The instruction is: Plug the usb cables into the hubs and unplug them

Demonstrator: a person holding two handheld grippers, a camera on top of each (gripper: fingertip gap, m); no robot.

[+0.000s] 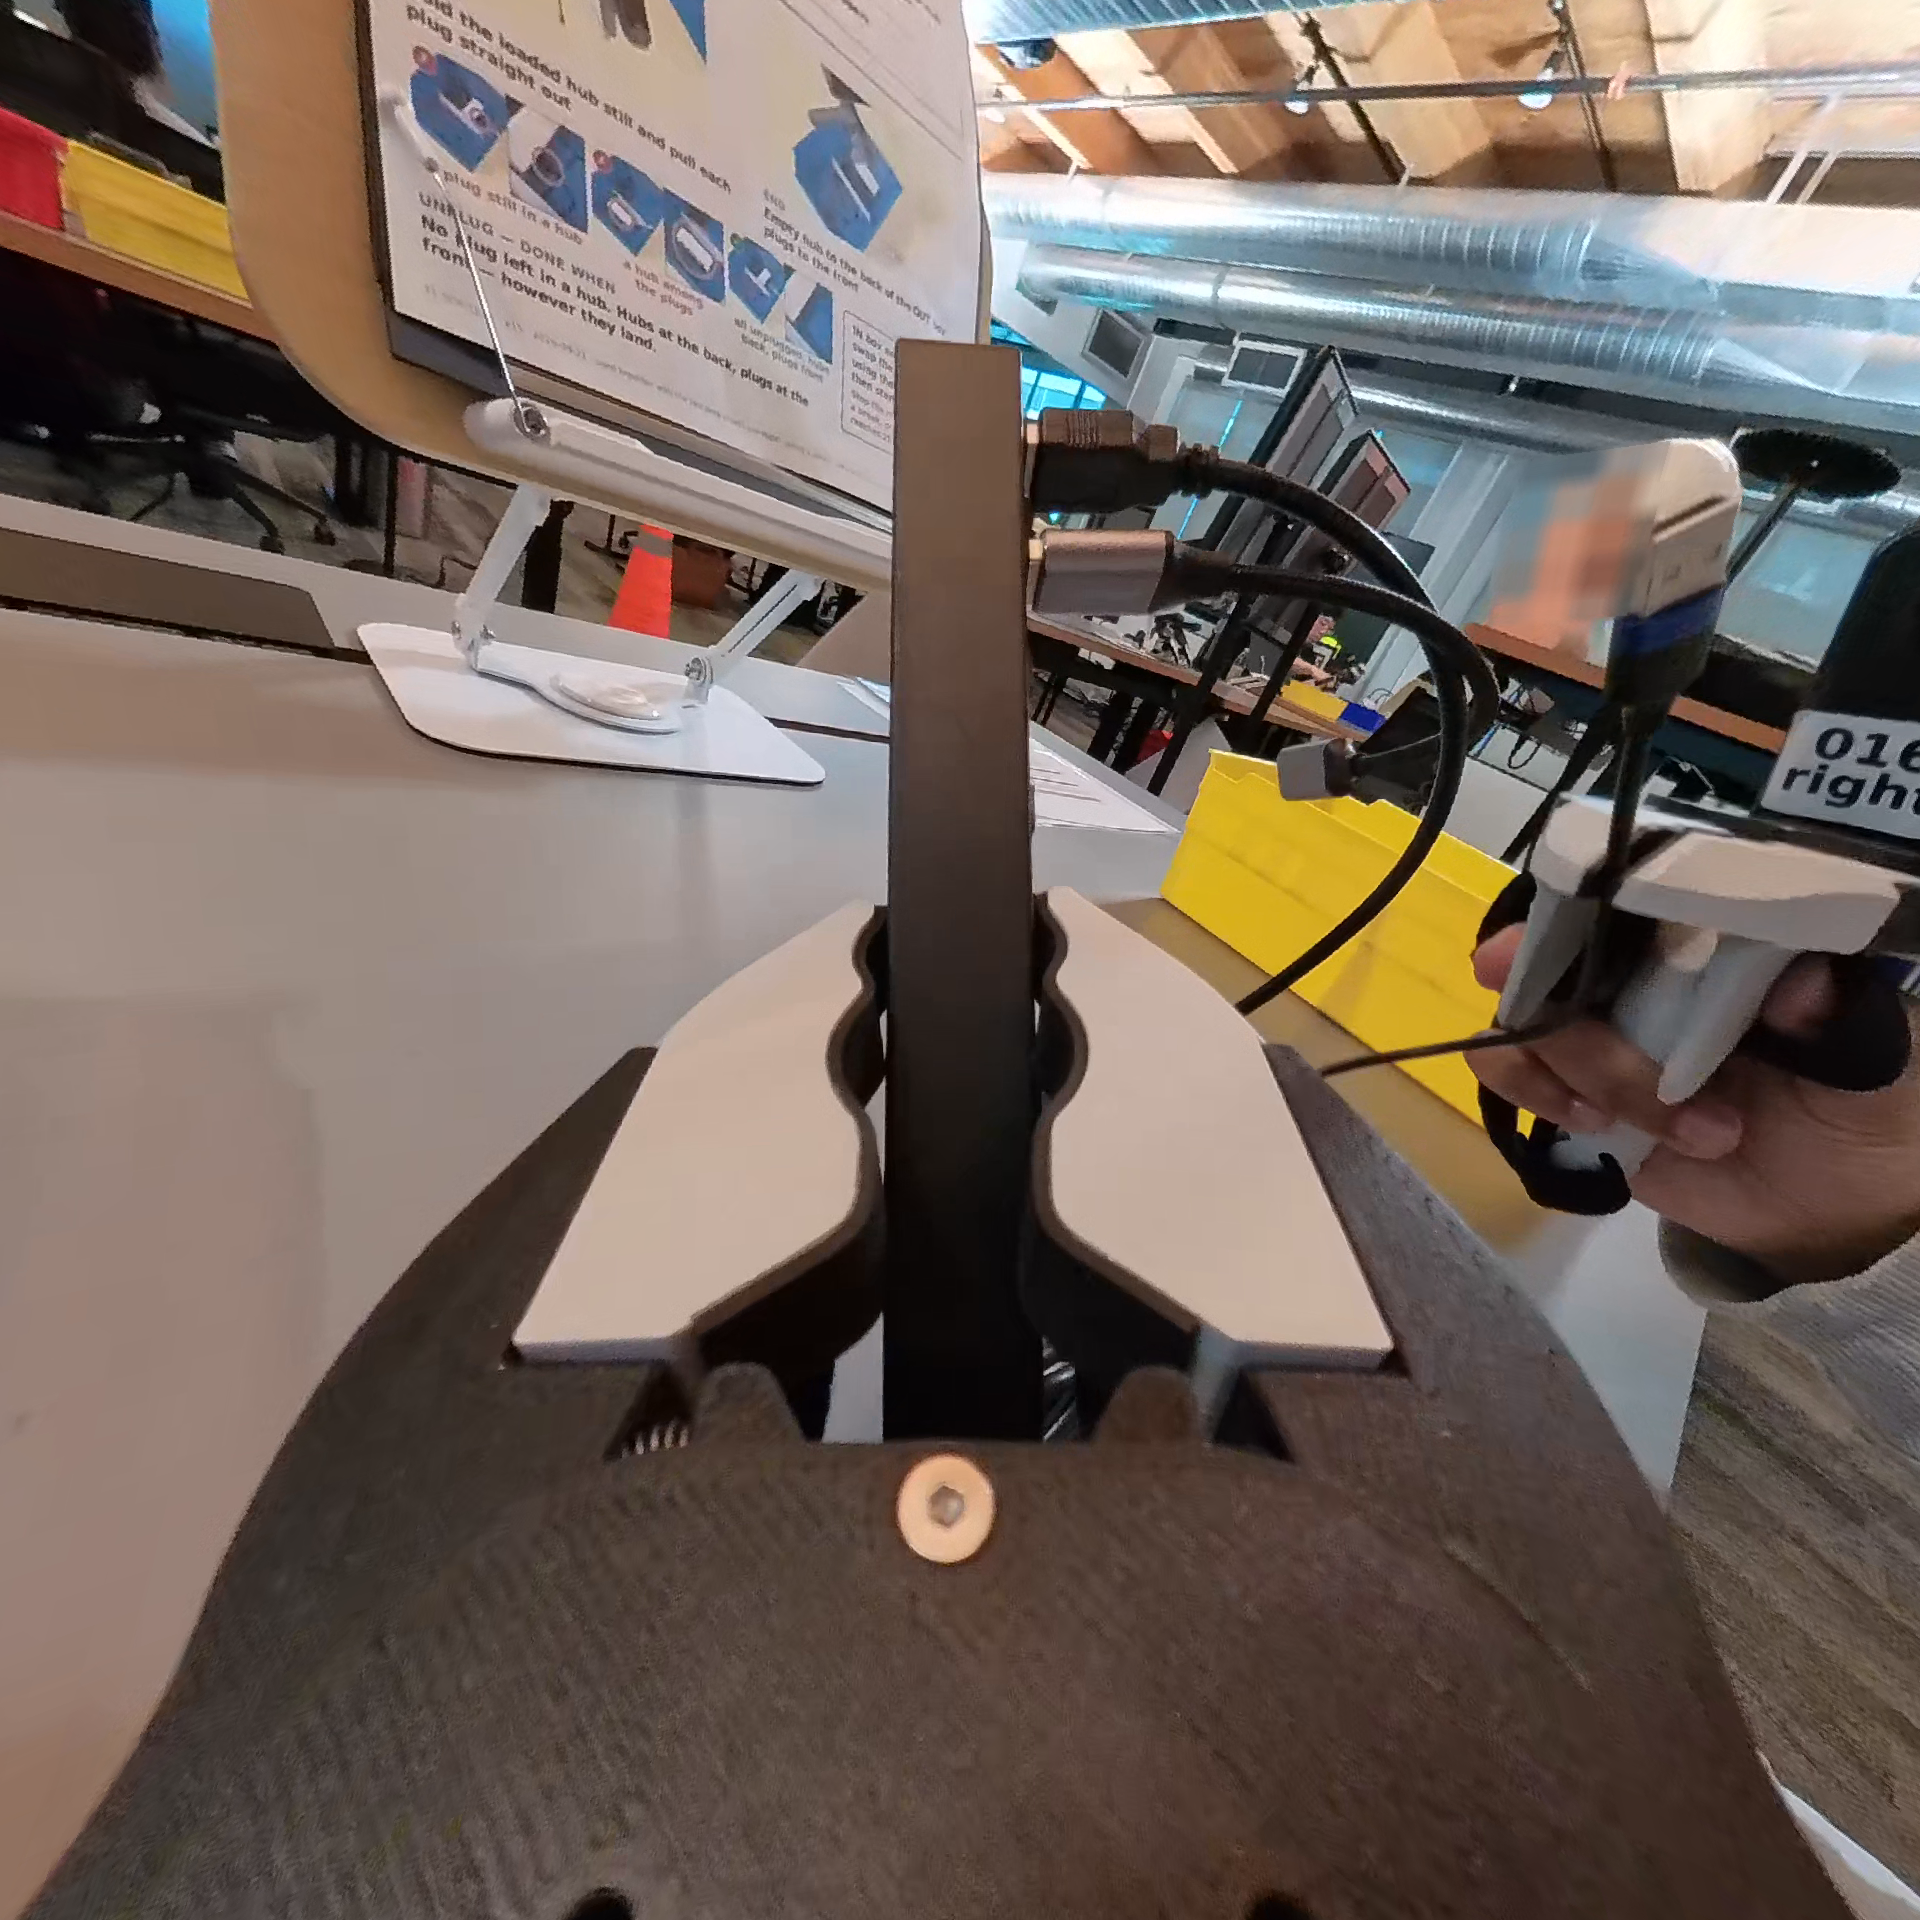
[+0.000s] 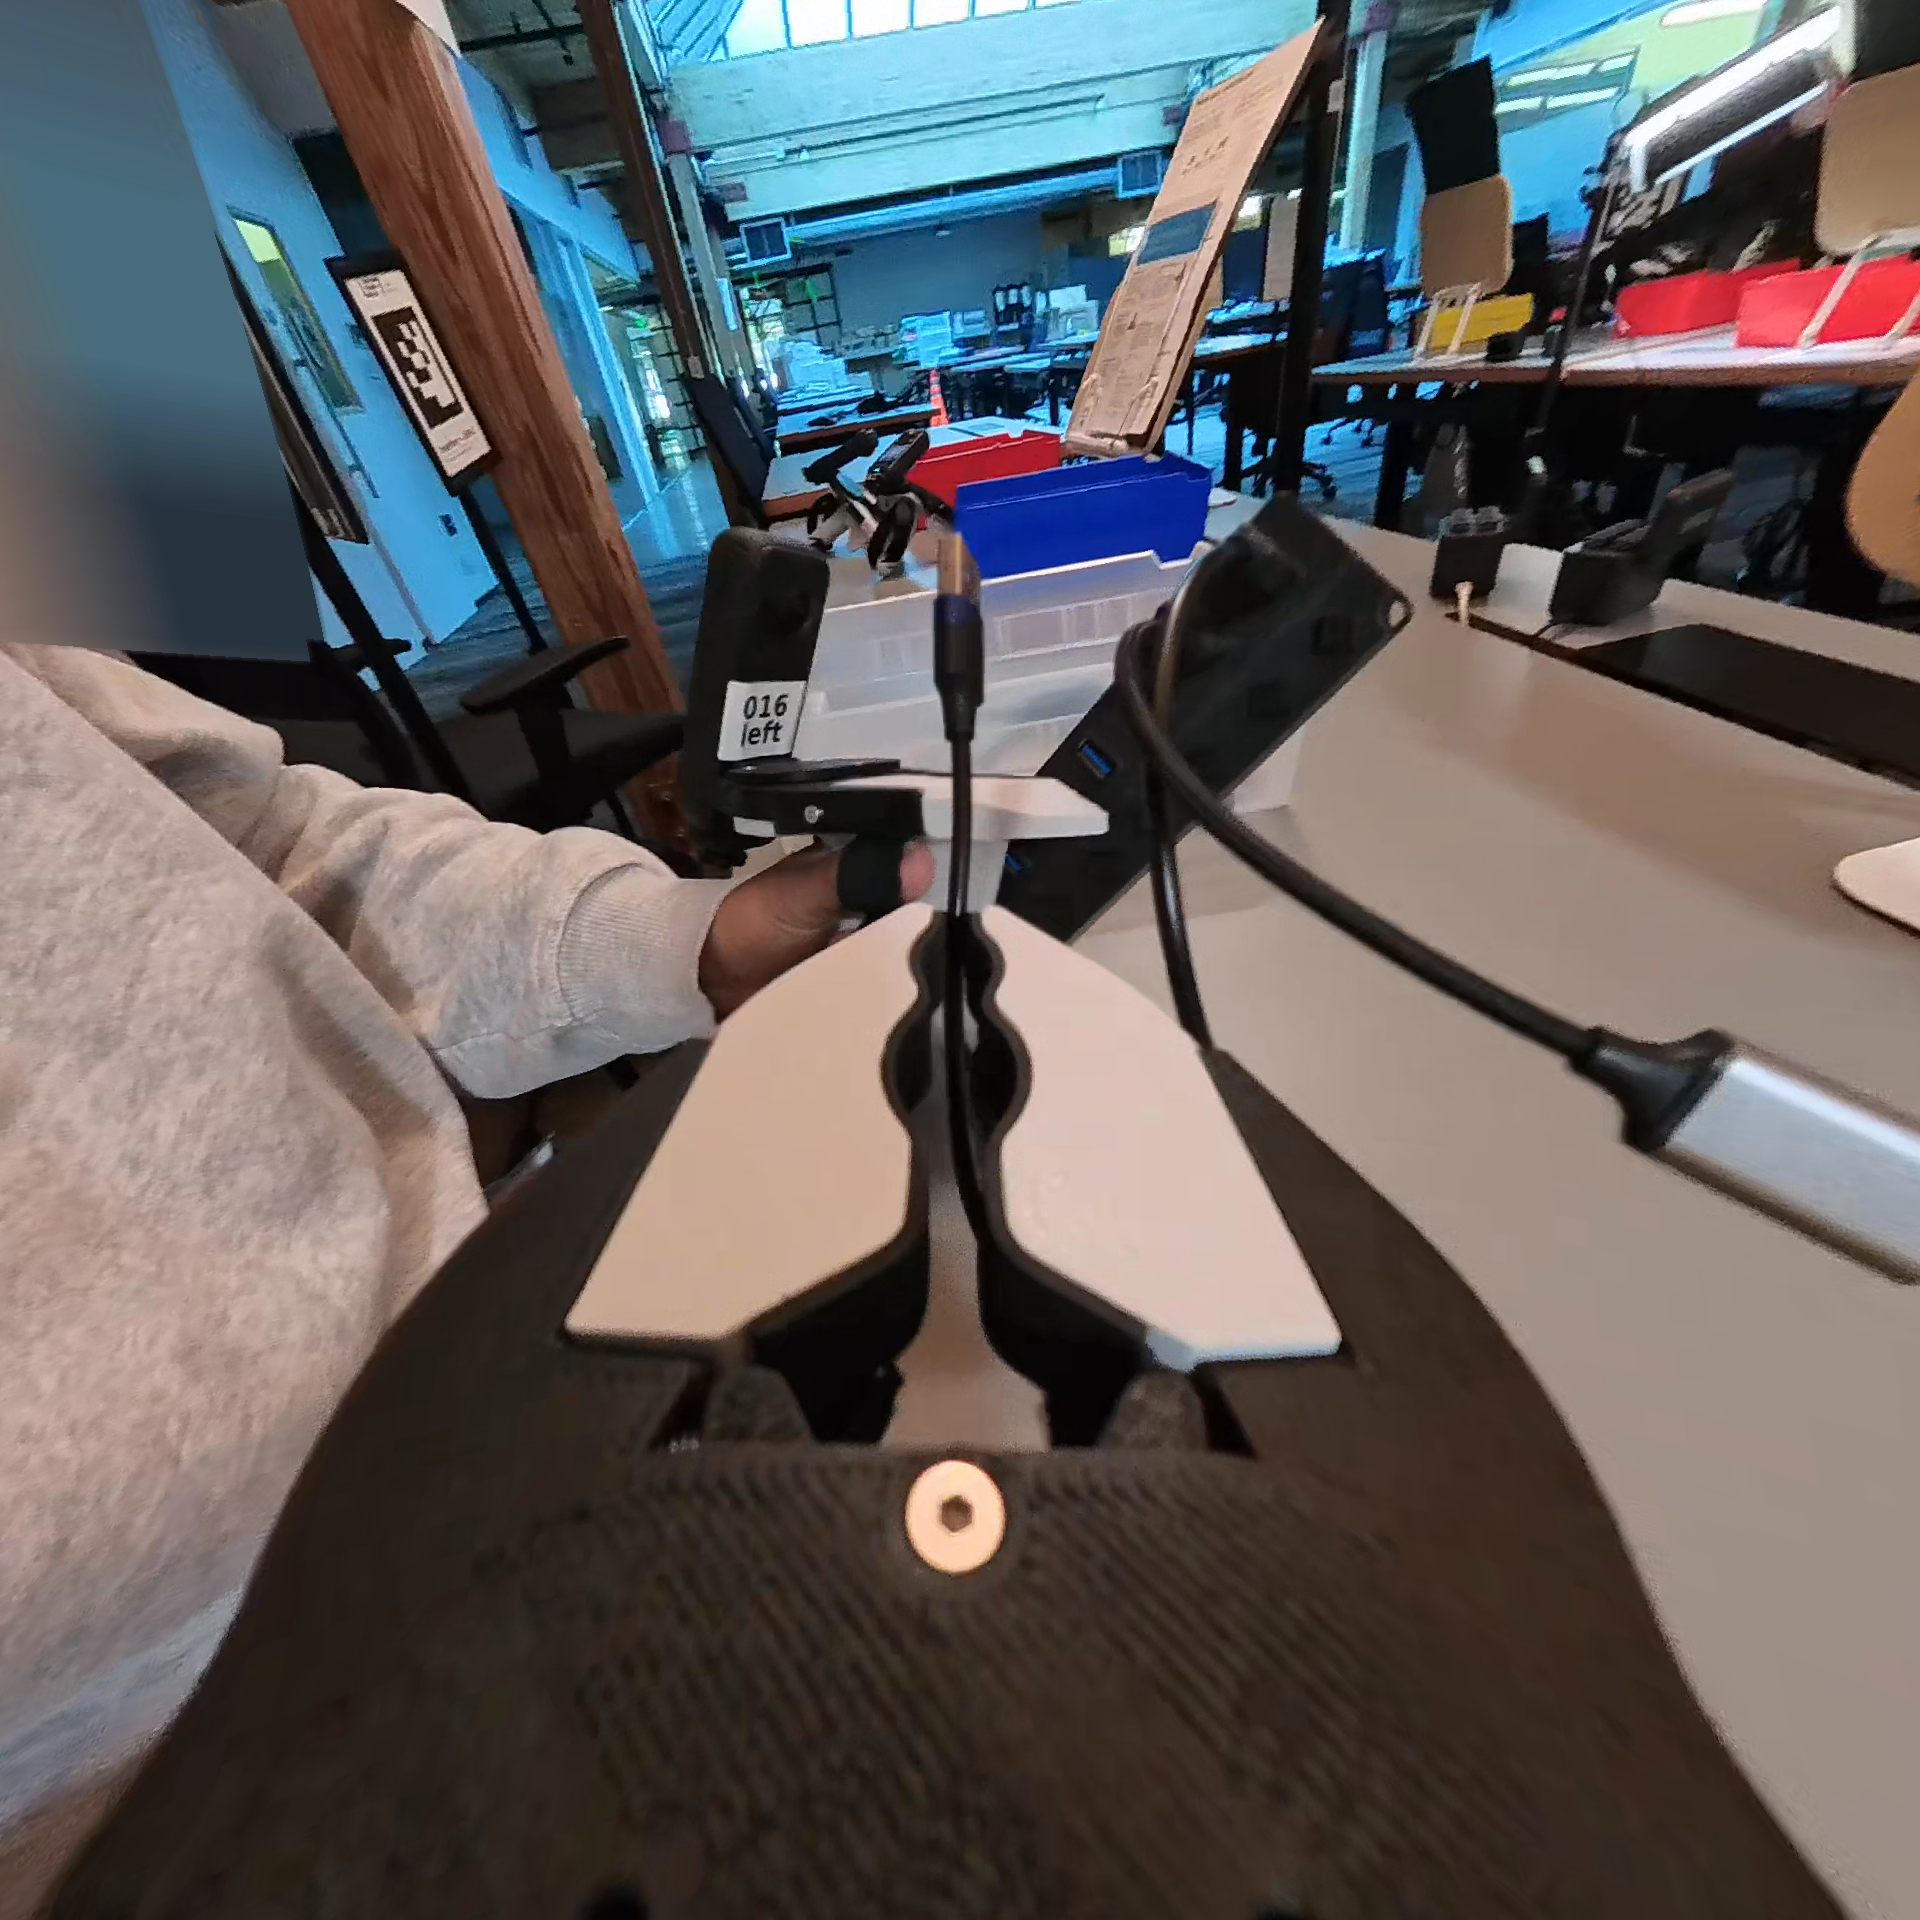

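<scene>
My left gripper (image 1: pixel 961 925) is shut on a long black hub (image 1: pixel 956 644) and holds it upright above the table. Two USB plugs, one dark (image 1: pixel 1101 468) and one grey (image 1: pixel 1107 574), sit in the hub's right side, and their black cables loop down. A loose grey plug (image 1: pixel 1314 769) hangs behind them. My right gripper (image 2: pixel 961 925) is shut on a thin black cable (image 2: pixel 961 831) whose USB plug (image 2: pixel 956 613) points up. The hub (image 2: pixel 1247 665) is just right of that plug. A silver plug (image 2: pixel 1787 1153) on a thick cable hangs at the right.
An instruction sheet on a white stand (image 1: pixel 582 717) is behind the hub. A yellow bin (image 1: pixel 1330 894) sits at the table's right edge. A blue bin (image 2: pixel 1081 509) and a clear bin (image 2: pixel 1039 644) stand on the grey table (image 2: pixel 1455 935). A grey sleeve (image 2: pixel 208 987) fills the left. There is about 12 cm between the tips of the two grippers.
</scene>
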